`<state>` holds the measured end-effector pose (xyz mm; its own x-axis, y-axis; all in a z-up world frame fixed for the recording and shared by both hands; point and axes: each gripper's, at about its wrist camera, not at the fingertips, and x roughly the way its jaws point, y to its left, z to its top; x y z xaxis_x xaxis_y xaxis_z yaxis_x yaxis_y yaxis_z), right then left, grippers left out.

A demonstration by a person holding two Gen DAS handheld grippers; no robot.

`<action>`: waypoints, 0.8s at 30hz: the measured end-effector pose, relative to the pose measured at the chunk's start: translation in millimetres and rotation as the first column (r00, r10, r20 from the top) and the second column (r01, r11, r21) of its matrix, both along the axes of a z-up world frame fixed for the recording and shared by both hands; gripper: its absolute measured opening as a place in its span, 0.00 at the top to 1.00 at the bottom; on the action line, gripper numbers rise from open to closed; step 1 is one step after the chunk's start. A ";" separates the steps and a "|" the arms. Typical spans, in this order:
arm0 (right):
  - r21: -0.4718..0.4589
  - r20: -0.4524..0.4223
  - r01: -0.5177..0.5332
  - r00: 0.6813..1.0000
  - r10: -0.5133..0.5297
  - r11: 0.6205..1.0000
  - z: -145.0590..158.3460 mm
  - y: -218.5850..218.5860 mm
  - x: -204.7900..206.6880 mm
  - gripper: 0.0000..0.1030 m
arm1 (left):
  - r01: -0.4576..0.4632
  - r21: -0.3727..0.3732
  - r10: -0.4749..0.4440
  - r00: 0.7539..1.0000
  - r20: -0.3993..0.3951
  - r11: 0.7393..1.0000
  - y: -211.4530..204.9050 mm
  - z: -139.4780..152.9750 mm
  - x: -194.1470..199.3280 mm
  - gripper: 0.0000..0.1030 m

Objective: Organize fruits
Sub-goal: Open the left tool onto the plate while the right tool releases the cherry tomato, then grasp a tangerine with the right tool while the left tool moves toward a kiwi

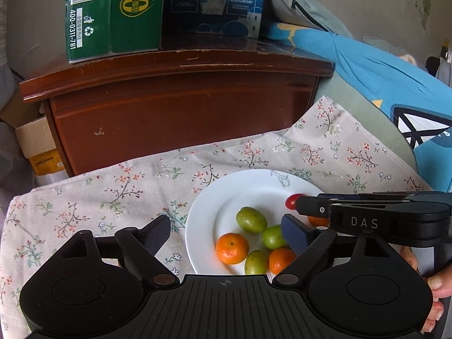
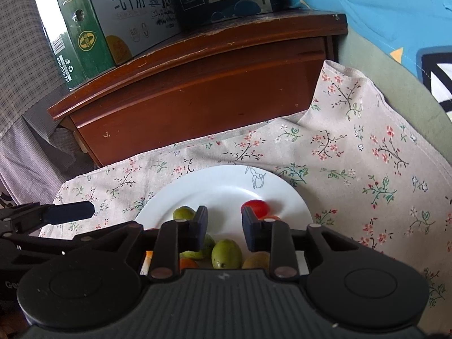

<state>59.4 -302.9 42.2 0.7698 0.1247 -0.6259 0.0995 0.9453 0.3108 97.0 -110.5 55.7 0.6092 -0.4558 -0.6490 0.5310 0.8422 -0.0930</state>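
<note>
A white plate [image 1: 203, 197] [image 2: 226, 175] lies on a floral cloth and holds several small fruits. Green fruits [image 1: 251, 219] [image 2: 226, 254] and oranges [image 1: 232, 248] sit toward its near side. My left gripper [image 1: 226, 234] stands wide open over the plate's near left part, nothing touching its pads. Its blue-padded finger [image 2: 70, 213] shows at the left in the right wrist view. My right gripper [image 2: 224, 226] [image 1: 296, 207] reaches in from the right with a narrow, empty gap between its pads. A red cherry tomato [image 2: 255, 207] [image 1: 291, 201] rests on the plate just past its right fingertip.
Behind the floral cloth [image 1: 113, 197] stands a dark wooden nightstand [image 1: 180, 113] carrying a green carton [image 1: 113, 14] and a blue carton [image 1: 214, 0]. Blue bedding [image 1: 381, 70] rises on the right. A person's hand [image 1: 435, 296] holds the right gripper's handle.
</note>
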 end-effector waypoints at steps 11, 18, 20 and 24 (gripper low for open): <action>0.000 -0.018 -0.026 0.999 0.026 1.000 9.8 12.3 -20.5 0.64 | -0.052 0.005 0.052 0.996 -0.070 0.999 29.0 7.4 -4.8 0.11; 0.011 -0.004 -0.042 0.999 0.042 0.999 16.4 23.9 -42.5 0.59 | -0.055 0.067 0.059 0.996 -0.061 0.996 43.7 9.3 -24.4 0.11; 0.018 -0.010 -0.056 0.998 0.056 0.998 16.1 29.2 -49.4 0.58 | -0.058 0.068 0.063 0.995 -0.080 0.996 47.4 8.2 -28.5 0.11; 0.020 -0.020 -0.082 0.996 0.083 0.996 14.4 40.6 -64.2 0.55 | -0.066 0.102 0.076 0.992 -0.104 0.993 51.8 3.9 -36.0 0.11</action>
